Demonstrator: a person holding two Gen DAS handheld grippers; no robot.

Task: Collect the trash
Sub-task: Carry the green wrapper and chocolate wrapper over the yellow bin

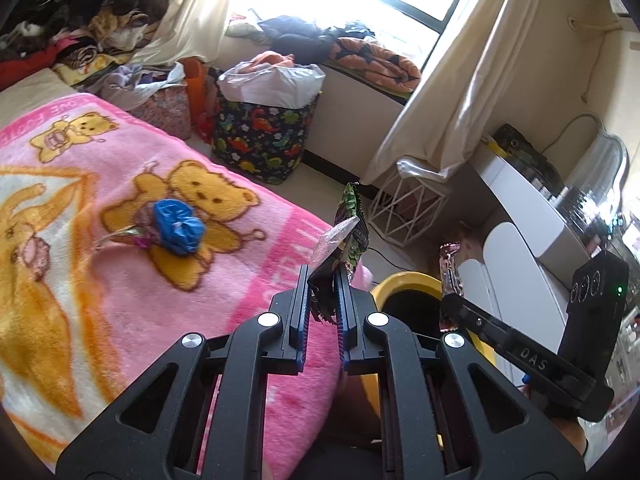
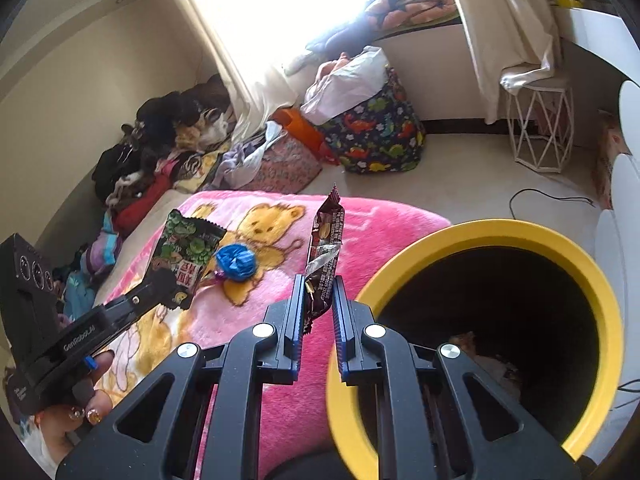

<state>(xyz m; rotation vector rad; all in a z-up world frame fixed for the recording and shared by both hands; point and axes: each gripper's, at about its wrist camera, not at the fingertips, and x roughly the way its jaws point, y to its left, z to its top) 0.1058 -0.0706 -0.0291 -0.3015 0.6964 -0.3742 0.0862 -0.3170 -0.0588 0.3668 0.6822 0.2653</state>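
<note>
1. Pink blanket (image 2: 372,232) fills the centre-left of the right wrist view; a blue wad (image 2: 236,262) lies on it, with no claw near.
2. Yellow bin (image 2: 608,308) gapes at lower right, just right of the right gripper (image 2: 318,292), the nearer one.
3. Left gripper (image 1: 323,280) pinches a green packet (image 1: 352,236), upright; bin rim sits lower right of it.
4. Right gripper pinches a brown wrapper (image 2: 326,248), long axis upright. I judge a short rightward carry clears the rim.

A bed covered by a pink bear-print blanket (image 1: 120,280) fills the left of the left wrist view. On it, left of centre, lie a crumpled blue bag (image 1: 178,226) and a shiny foil wrapper (image 1: 128,236), touching.
</note>
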